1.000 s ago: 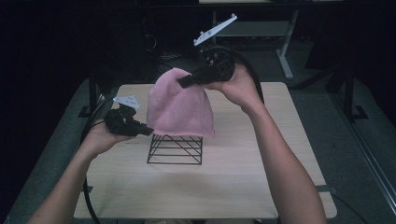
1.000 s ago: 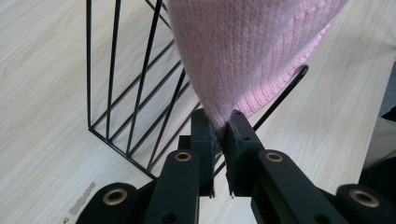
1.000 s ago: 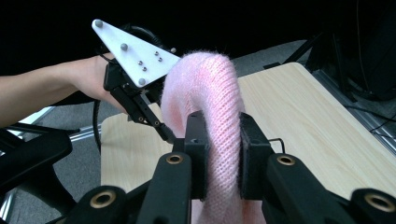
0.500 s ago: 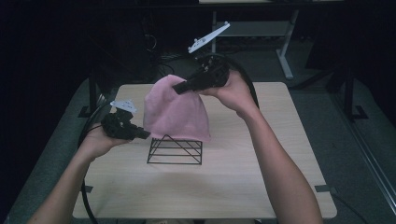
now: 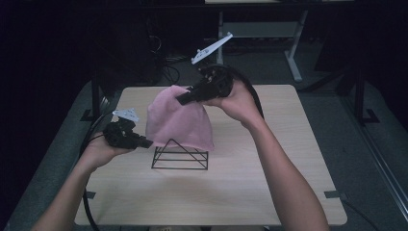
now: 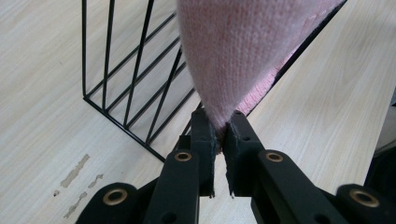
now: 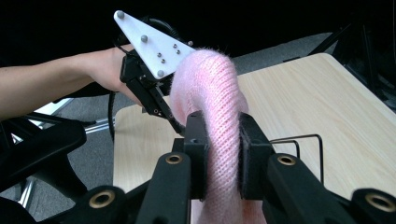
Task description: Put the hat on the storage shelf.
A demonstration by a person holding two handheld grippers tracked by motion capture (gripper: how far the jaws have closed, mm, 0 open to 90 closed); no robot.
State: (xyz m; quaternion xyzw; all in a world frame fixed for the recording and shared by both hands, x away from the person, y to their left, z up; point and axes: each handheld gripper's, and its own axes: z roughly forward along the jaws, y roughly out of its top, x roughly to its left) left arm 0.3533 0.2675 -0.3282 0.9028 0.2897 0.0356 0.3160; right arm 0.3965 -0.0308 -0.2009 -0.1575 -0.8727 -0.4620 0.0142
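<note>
In the high view, the pink knit hat [image 5: 179, 119] hangs over the black wire rack [image 5: 180, 155], lifted by the right gripper [image 5: 185, 97].

The left gripper view shows the left gripper [image 6: 220, 133] pinching its lower hem; uneven pulling could snag the rack.

In the right gripper view, thick knit fills the jaws and may slip.

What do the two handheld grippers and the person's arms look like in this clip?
Both the left gripper and right gripper are black, with two flat jaws, brass-coloured pivot rivets and a thick black cable. Each carries a pale grey three-cornered plate studded with small knobs. The forearms are bare, with no sleeves or gloves in view.
</note>
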